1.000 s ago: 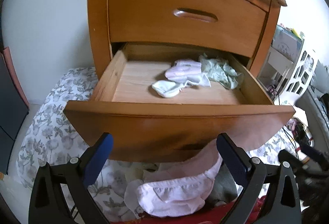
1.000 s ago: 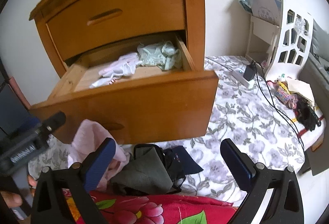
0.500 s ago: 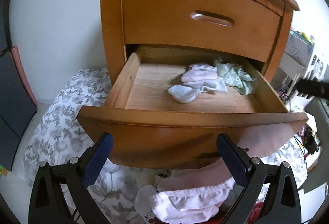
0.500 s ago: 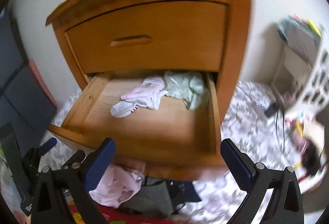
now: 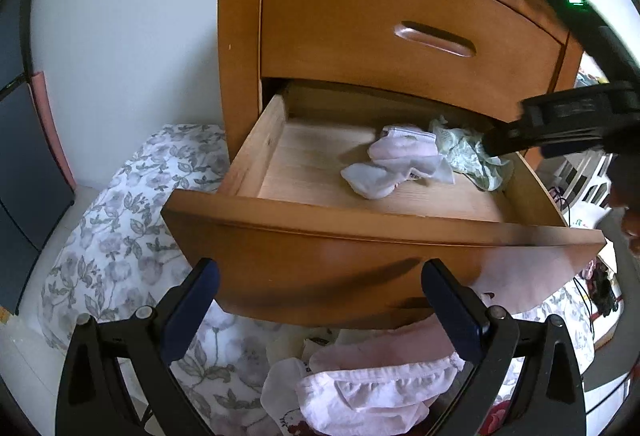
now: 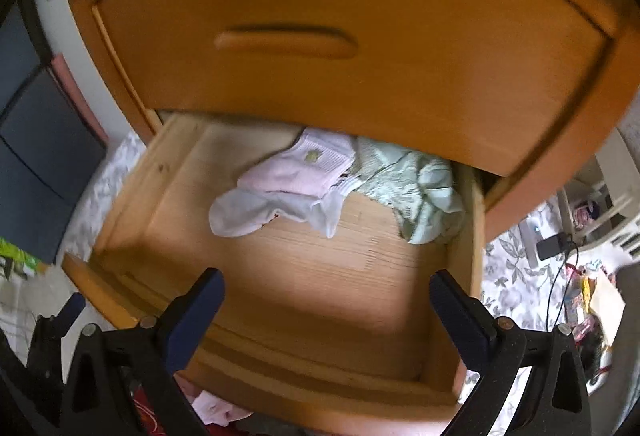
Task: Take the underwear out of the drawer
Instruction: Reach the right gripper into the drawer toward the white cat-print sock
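The lower wooden drawer (image 5: 360,214) stands pulled out. At its back right lie a pink and white underwear piece (image 5: 400,164) (image 6: 288,188) and a crumpled pale green one (image 5: 472,156) (image 6: 416,192), touching each other. My right gripper (image 6: 326,304) is open and empty above the drawer's floor, short of both pieces. In the left wrist view the right gripper (image 5: 496,144) reaches in from the right, over the green piece. My left gripper (image 5: 318,300) hangs open and empty in front of the drawer's face, above pink underwear (image 5: 380,384) lying on the bed.
The upper drawer (image 5: 400,28) is closed and overhangs the back of the open one. Floral bedding (image 5: 132,204) spreads below and left. A white shelf, a charger (image 6: 554,246) and cables crowd the right. A dark panel (image 5: 24,164) stands at the far left.
My right gripper has risen from in front of the nightstand and moved in over the open drawer. The left gripper has shifted left and closer. Both stayed open.
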A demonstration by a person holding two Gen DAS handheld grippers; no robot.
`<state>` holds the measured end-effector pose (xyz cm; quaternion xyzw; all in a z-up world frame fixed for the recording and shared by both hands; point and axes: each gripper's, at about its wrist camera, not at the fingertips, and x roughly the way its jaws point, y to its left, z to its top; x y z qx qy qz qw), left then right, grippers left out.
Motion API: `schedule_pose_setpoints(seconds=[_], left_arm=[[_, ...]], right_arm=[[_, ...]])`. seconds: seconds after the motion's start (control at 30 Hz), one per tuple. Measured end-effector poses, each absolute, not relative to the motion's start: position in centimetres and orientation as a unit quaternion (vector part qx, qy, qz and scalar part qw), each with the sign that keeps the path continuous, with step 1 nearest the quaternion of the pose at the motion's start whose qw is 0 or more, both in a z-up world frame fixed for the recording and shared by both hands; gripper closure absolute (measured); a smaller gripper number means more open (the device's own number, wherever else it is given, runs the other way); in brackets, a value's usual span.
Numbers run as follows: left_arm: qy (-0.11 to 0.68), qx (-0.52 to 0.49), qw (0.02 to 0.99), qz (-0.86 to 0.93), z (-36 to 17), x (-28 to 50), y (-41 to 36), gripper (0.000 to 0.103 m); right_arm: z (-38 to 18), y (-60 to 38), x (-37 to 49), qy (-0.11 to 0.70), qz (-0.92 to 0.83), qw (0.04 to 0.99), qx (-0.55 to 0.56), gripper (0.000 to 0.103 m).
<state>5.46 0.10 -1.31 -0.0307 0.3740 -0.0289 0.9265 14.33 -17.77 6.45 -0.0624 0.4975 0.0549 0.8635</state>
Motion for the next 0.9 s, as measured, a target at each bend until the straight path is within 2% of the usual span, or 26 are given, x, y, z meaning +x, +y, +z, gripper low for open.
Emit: schedule_pose_setpoints(seconds=[0.9], left_arm=[[0.299,-0.02,0.954,-0.034,0.6,3.3,-0.2,0.002]], right_arm=[[-0.9,-14.2,20.5,0.581,0.08,0.795,-0.154,0.02]])
